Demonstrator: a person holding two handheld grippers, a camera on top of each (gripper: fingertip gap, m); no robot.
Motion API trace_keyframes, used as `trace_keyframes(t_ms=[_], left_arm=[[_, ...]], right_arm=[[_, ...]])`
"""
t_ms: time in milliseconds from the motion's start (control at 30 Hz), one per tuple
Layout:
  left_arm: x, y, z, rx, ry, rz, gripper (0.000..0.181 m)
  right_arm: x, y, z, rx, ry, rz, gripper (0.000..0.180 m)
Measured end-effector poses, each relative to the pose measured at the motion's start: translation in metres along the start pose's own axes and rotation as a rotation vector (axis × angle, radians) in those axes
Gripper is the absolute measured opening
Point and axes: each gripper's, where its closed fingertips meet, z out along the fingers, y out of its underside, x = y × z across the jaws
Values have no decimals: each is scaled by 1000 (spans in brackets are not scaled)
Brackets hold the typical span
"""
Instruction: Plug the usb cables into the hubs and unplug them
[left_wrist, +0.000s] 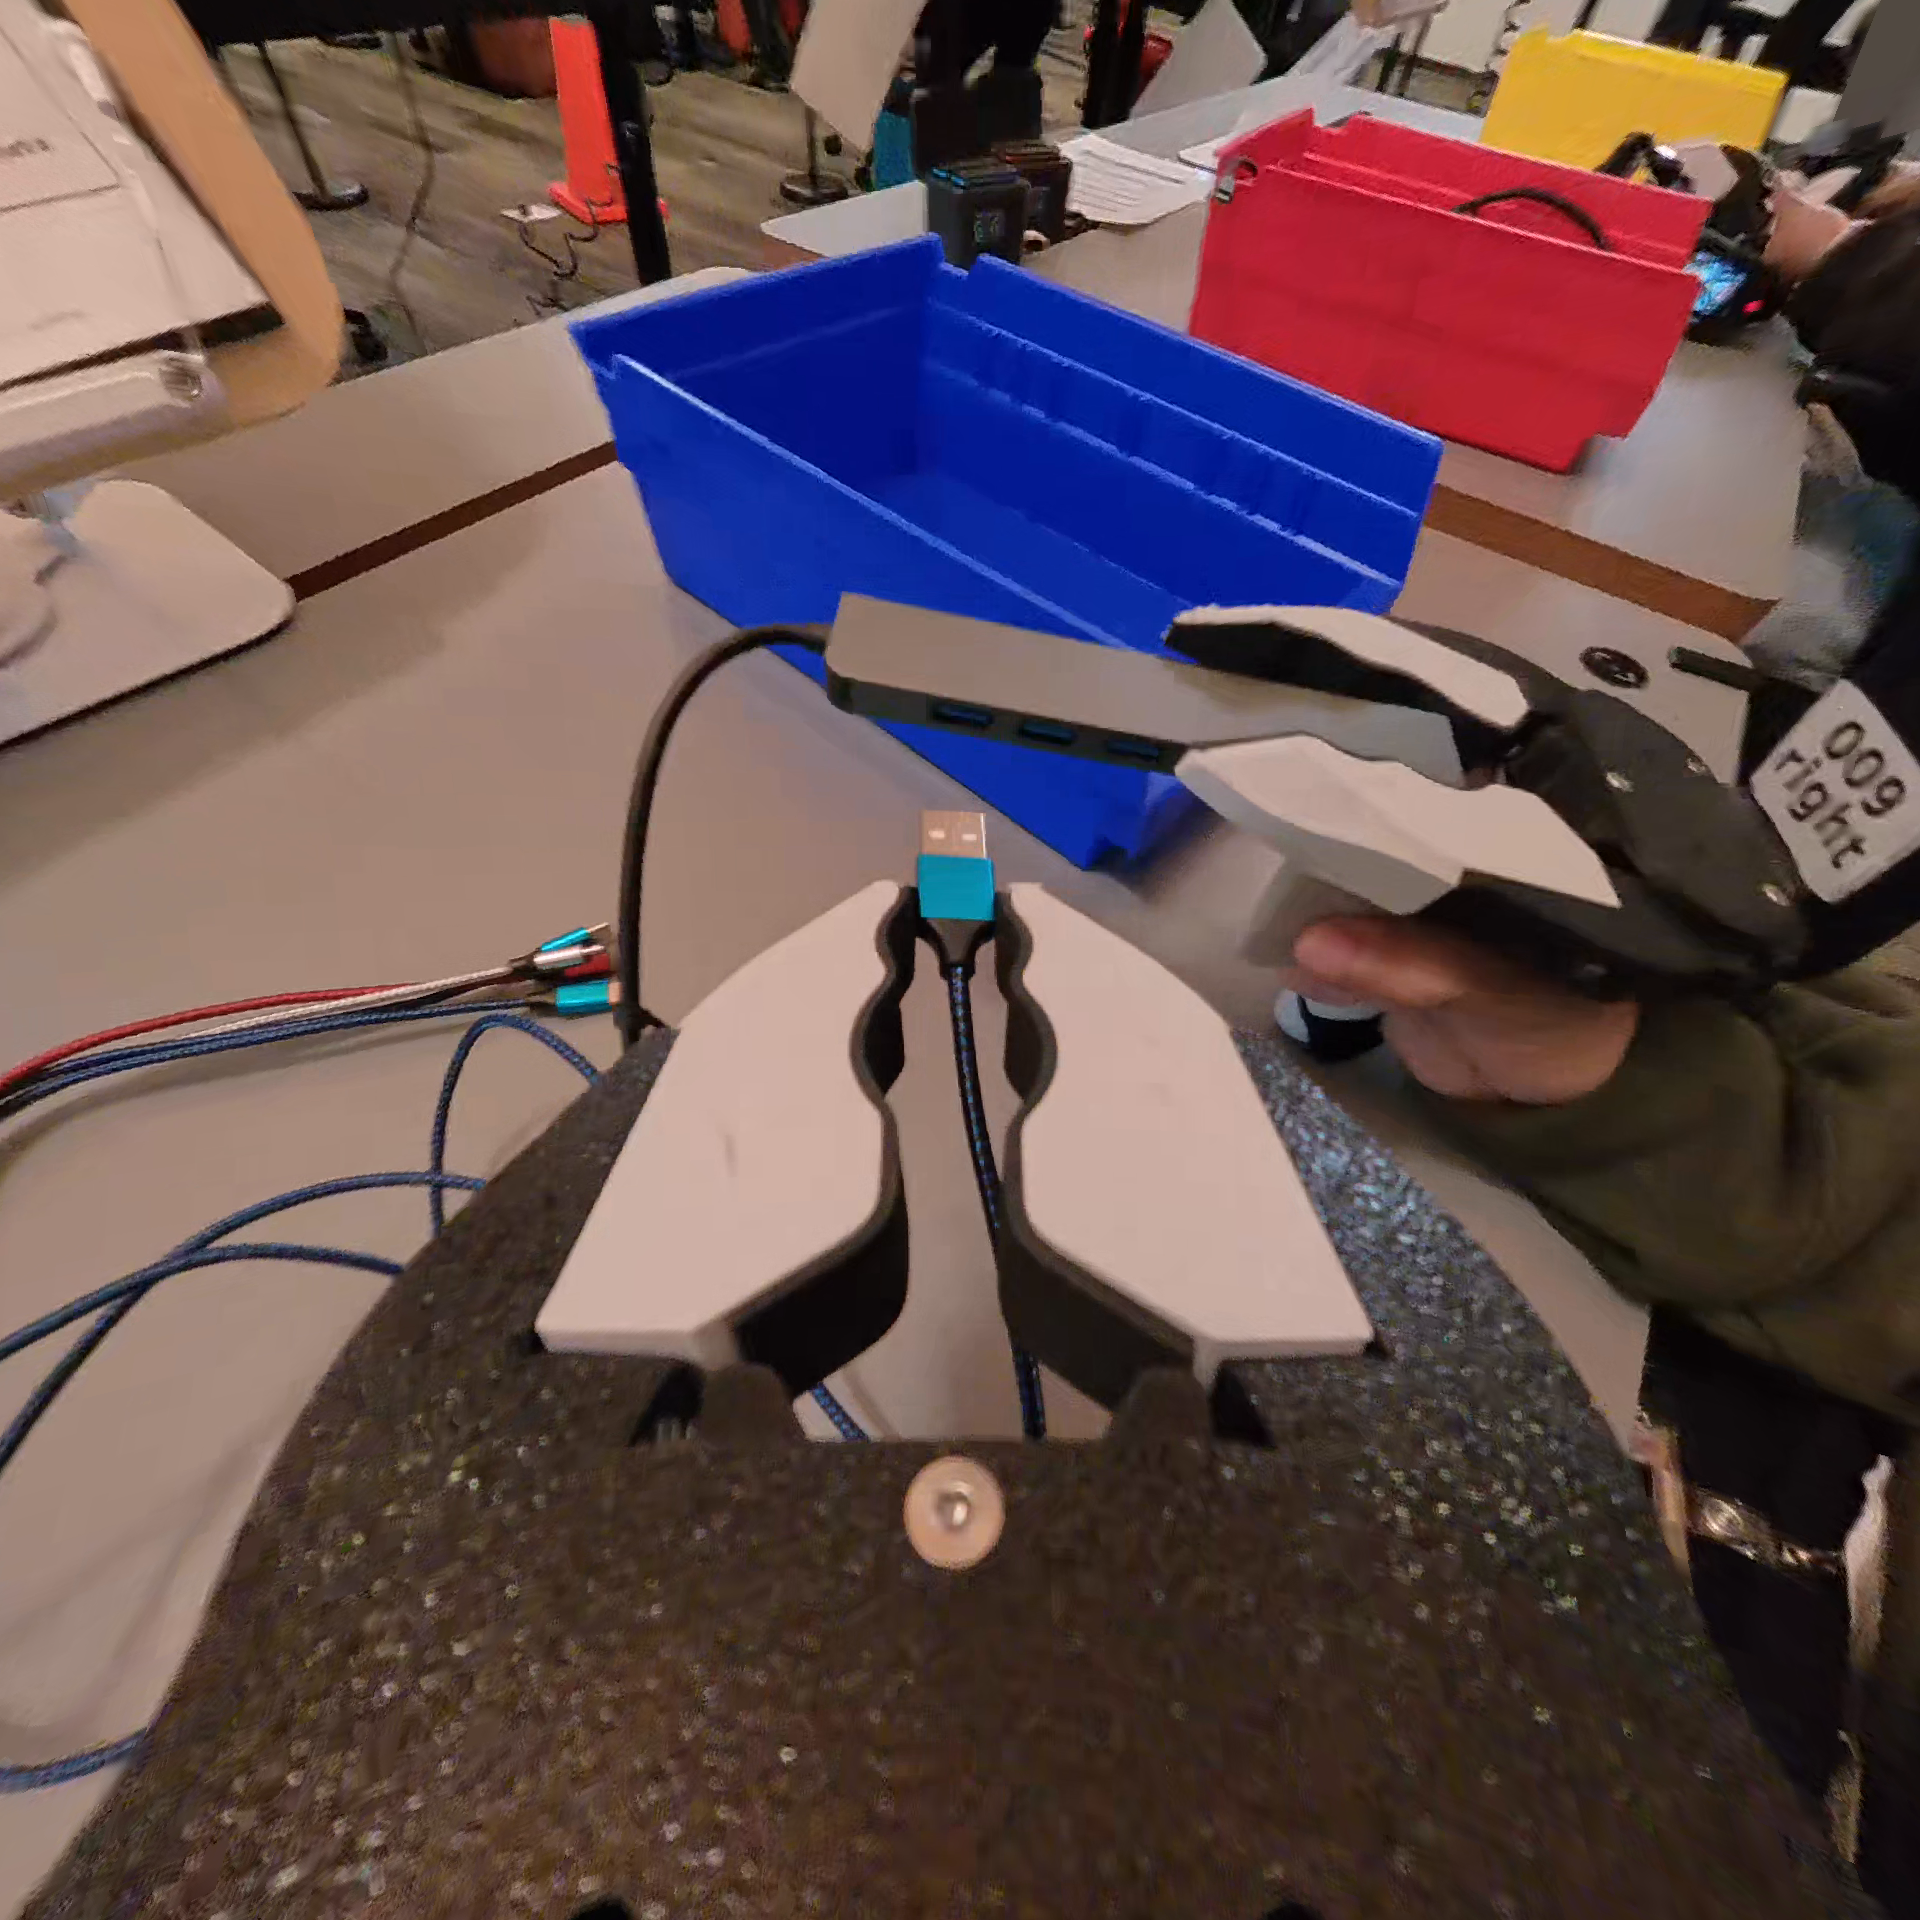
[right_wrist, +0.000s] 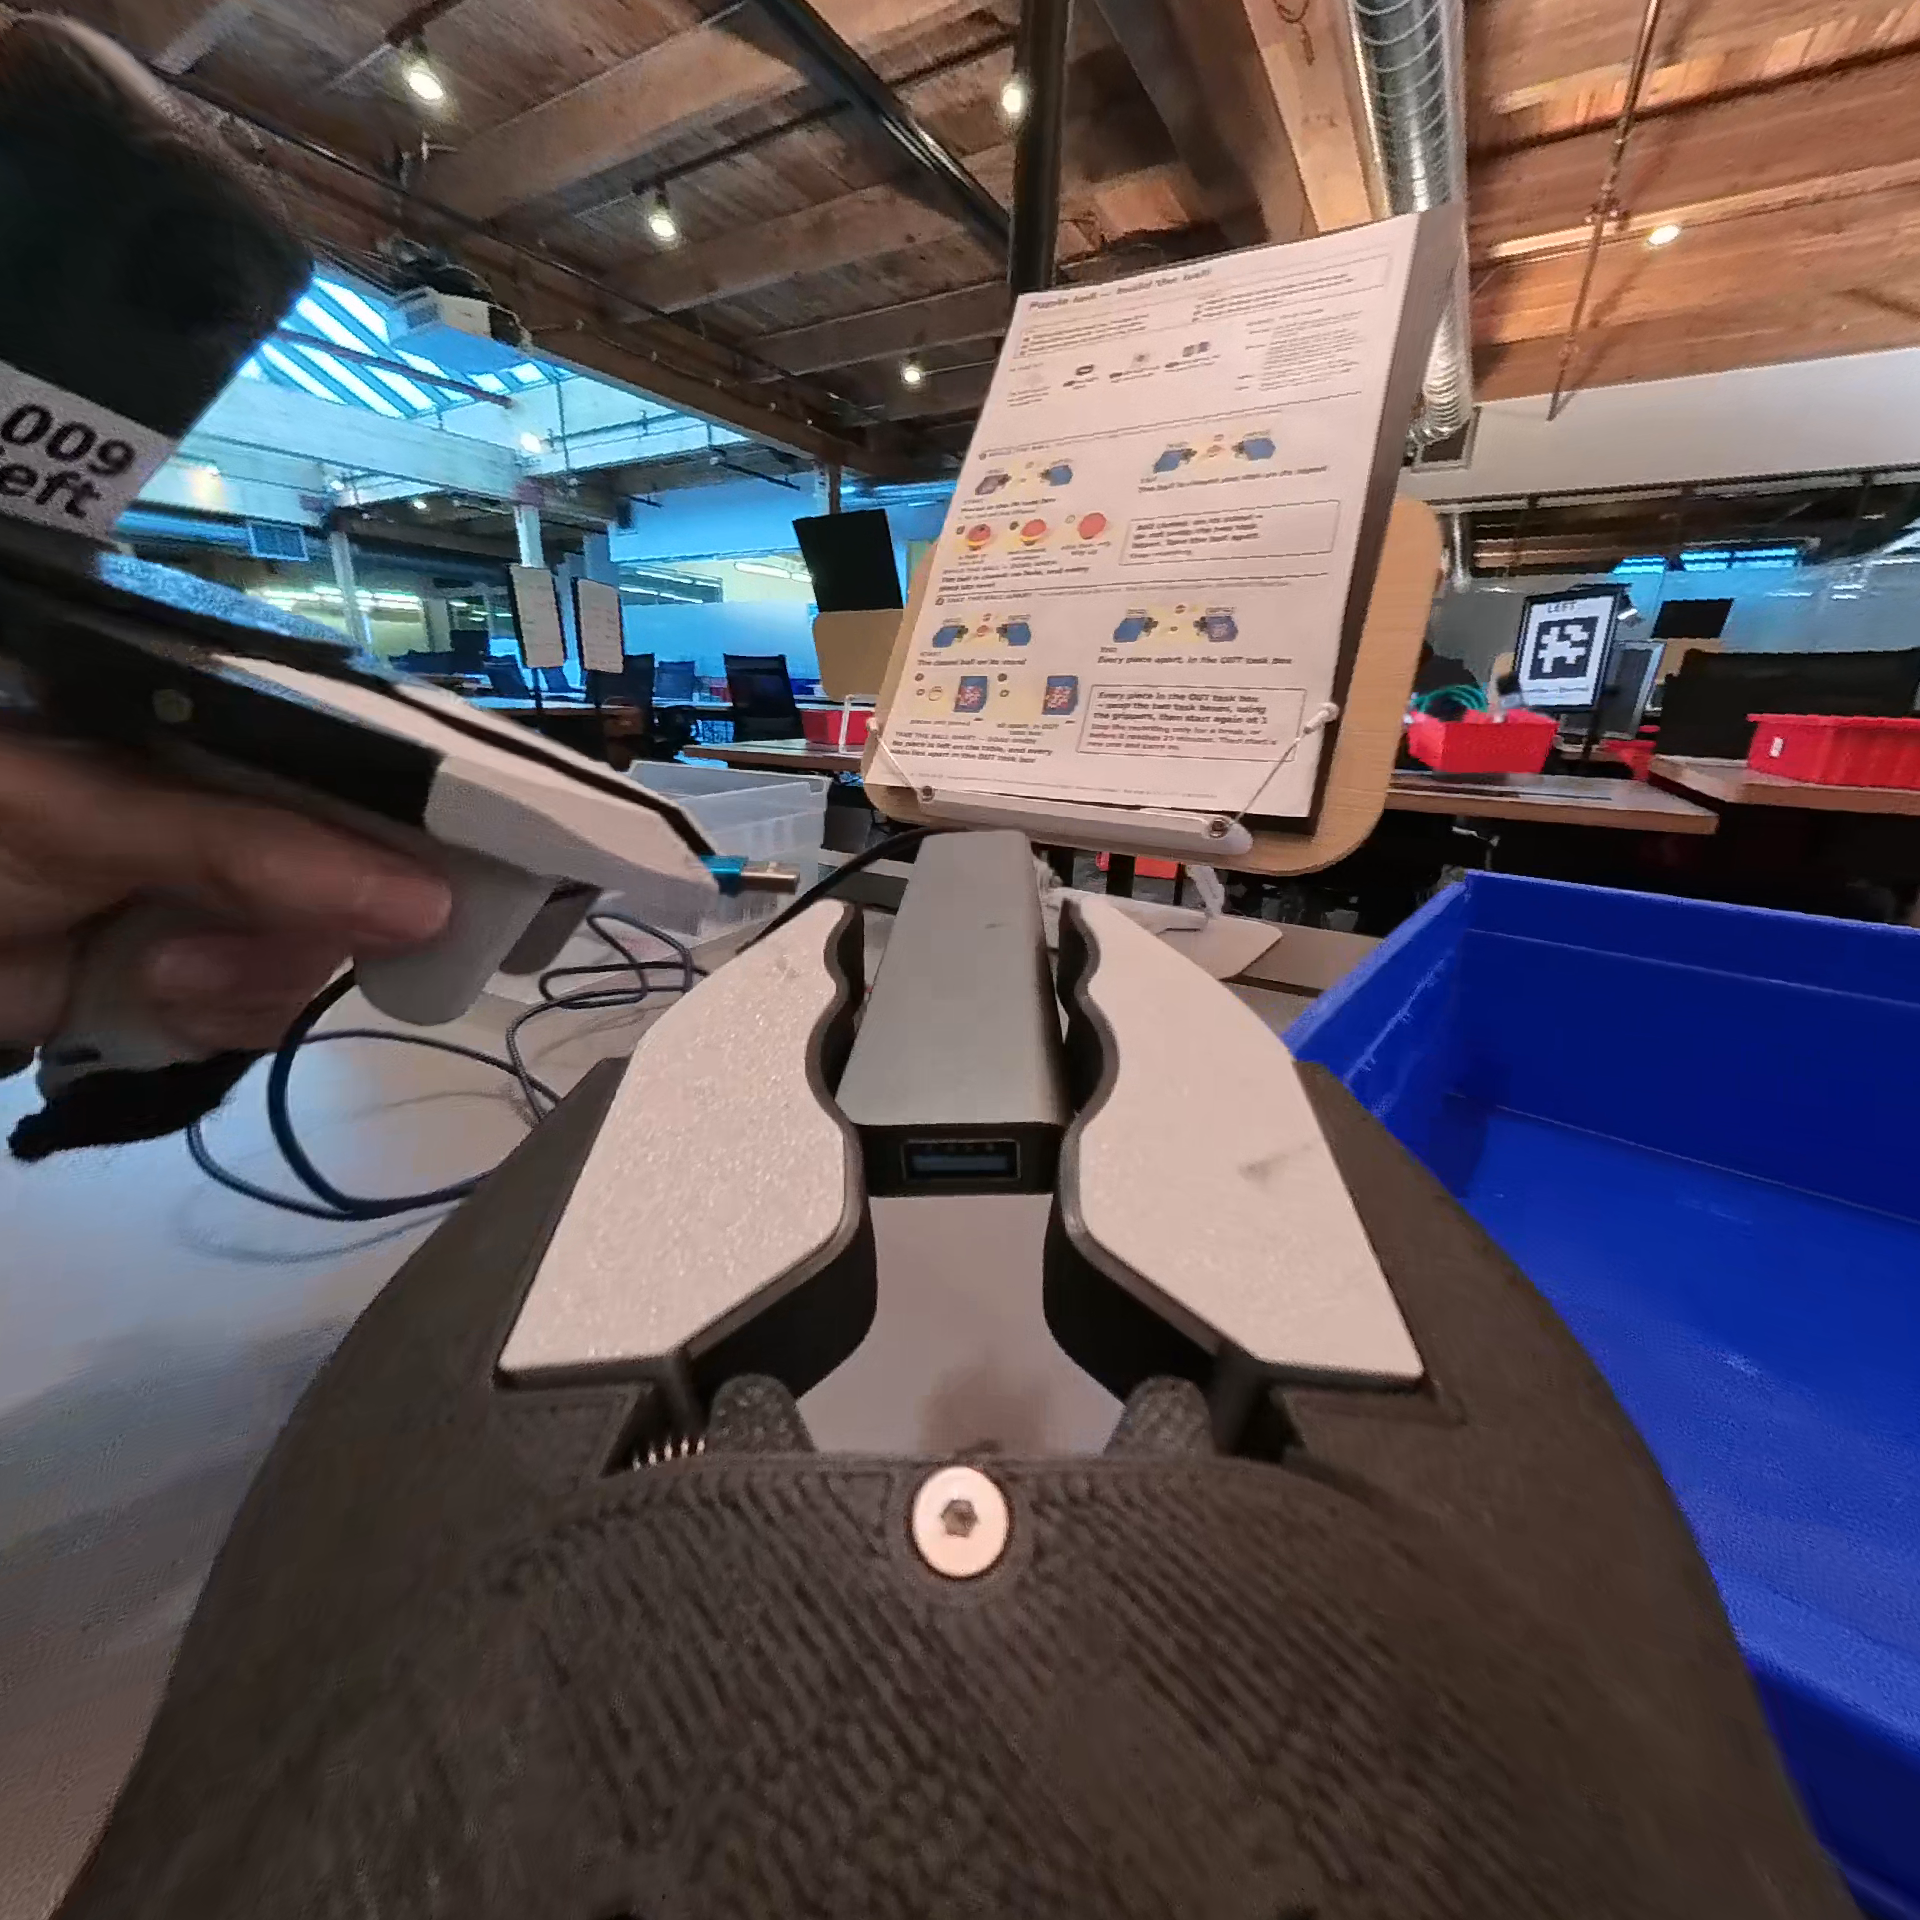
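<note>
Above the bench, mid-span, I've got both tools off the surface. My left gripper (left_wrist: 954, 899) has its jaws clamped on the teal USB plug (left_wrist: 954, 871); the metal tip sticks out past the fingertips, and its blue braided cable (left_wrist: 971, 1049) runs back between the fingers. My right gripper (right_wrist: 961, 1023) has its jaws closed on the grey hub (right_wrist: 961, 997), held lengthwise; its end port faces the right wrist camera. In the left wrist view the hub (left_wrist: 997, 675) hangs over the near wall of the blue bin (left_wrist: 1039, 436), side ports facing the plug, with a small gap between plug tip and ports. Not touching. The hub's black lead (left_wrist: 649, 790) arcs down to the bench.

Spare cables (left_wrist: 312, 1023), red, white and blue, lie toward the bench's left edge, connectors bunched together. A red bin (left_wrist: 1434, 301) sits behind the blue one toward the far right corner. An instruction sheet on a stand (right_wrist: 1132, 540) is at the far edge in the right wrist view.
</note>
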Motion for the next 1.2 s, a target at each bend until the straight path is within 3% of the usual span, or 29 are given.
trace_keyframes(t_ms=[200, 567, 833, 1200], left_arm=[[-10, 10, -8, -8, 28, -99, 14], [-17, 7, -19, 20, 80, -99, 14], [-15, 8, -19, 16, 68, -60, 14], [-15, 3, -6, 135, 6, 49, 13]], right_arm=[[-24, 3, 14, 1, -78, 11, 36], [-41, 1, 13, 21, -163, 8, 36], [-42, 2, 14, 13, -162, -3, 36], [-41, 1, 14, 16, -184, 37, 37]])
